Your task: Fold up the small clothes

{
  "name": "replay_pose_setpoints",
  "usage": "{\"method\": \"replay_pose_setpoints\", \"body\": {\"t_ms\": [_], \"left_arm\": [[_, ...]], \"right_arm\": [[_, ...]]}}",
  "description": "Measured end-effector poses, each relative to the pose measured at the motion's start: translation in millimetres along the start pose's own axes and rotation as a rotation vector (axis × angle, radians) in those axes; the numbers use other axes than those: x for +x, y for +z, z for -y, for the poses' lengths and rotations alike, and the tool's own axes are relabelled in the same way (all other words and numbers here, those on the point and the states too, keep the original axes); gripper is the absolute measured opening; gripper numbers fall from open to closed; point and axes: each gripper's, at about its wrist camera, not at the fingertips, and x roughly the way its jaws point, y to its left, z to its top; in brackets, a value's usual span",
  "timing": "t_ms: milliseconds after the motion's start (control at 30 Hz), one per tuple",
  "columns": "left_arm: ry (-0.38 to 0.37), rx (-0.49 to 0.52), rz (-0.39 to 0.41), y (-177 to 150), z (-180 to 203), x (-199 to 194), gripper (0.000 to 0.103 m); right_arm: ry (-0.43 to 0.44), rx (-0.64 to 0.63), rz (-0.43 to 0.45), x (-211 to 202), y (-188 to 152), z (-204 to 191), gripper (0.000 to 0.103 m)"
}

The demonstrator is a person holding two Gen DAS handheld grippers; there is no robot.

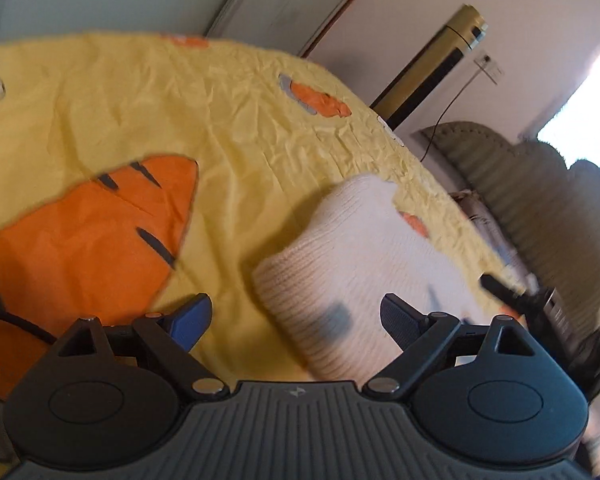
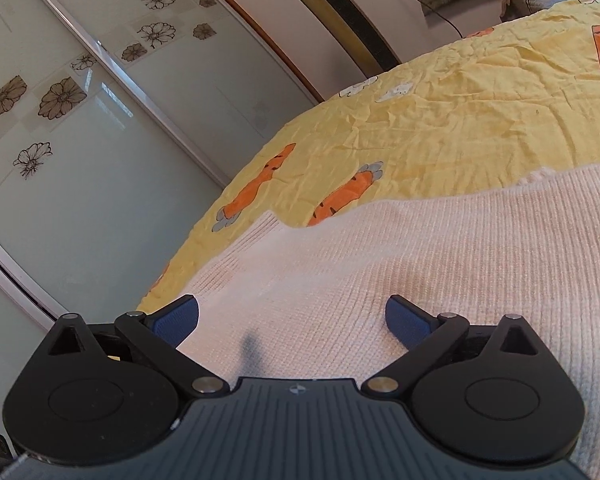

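While my left gripper (image 1: 296,316) hangs with its fingers spread wide and nothing between them, the pale knit sweater (image 1: 360,264) lies lower right of centre on the yellow carrot-print sheet (image 1: 140,96). My right gripper (image 2: 292,316) is spread apart too, the knit filling the lower right of its view.
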Motion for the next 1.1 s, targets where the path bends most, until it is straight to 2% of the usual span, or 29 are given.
{"method": "replay_pose_setpoints", "body": {"t_ms": [100,200,333,400,433,467,533,600,733,800,900,933,1000,1100], "left_arm": [[-0.034,-0.085,-0.036,5,-1,16,0.092],[-0.041,-0.116,-0.027,8,3,26,0.092],[-0.040,-0.215,-0.027,16,0,32,0.091],[-0.026,-0.204,-0.026,16,3,31,0.091],[-0.010,-0.172,-0.023,15,6,32,0.086],[0.019,-0.128,-0.013,13,11,33,0.071],[0.115,0.002,0.013,9,22,36,0.048],[0.131,0.059,0.027,6,26,37,0.047],[0.121,0.066,0.050,6,31,28,0.033],[0.116,0.205,0.115,-1,52,14,0.031],[0.082,0.565,0.252,-34,95,0,0.031],[0.072,0.660,0.274,-48,103,0,0.031],[0.072,0.761,0.271,-70,110,3,0.031],[0.093,0.837,0.281,-88,109,6,0.031]], "right_arm": [[0.008,0.005,0.004,-1,0,1,0.103],[0.017,0.011,0.008,-2,0,3,0.103],[0.032,0.023,0.017,-4,0,5,0.103],[0.037,0.027,0.020,-5,0,5,0.103],[0.039,0.029,0.021,-5,-1,5,0.103],[0.040,0.030,0.022,-5,-1,6,0.103],[0.044,0.033,0.024,-5,-1,6,0.103],[0.050,0.038,0.027,-6,-1,7,0.103],[0.053,0.041,0.028,-7,-1,7,0.103],[0.053,0.041,0.028,-7,-1,7,0.103],[0.054,0.042,0.029,-7,-1,7,0.103],[0.054,0.044,0.029,-7,-1,7,0.103],[0.053,0.046,0.030,-7,-1,6,0.103],[0.043,0.046,0.021,-7,0,5,0.103]]}}
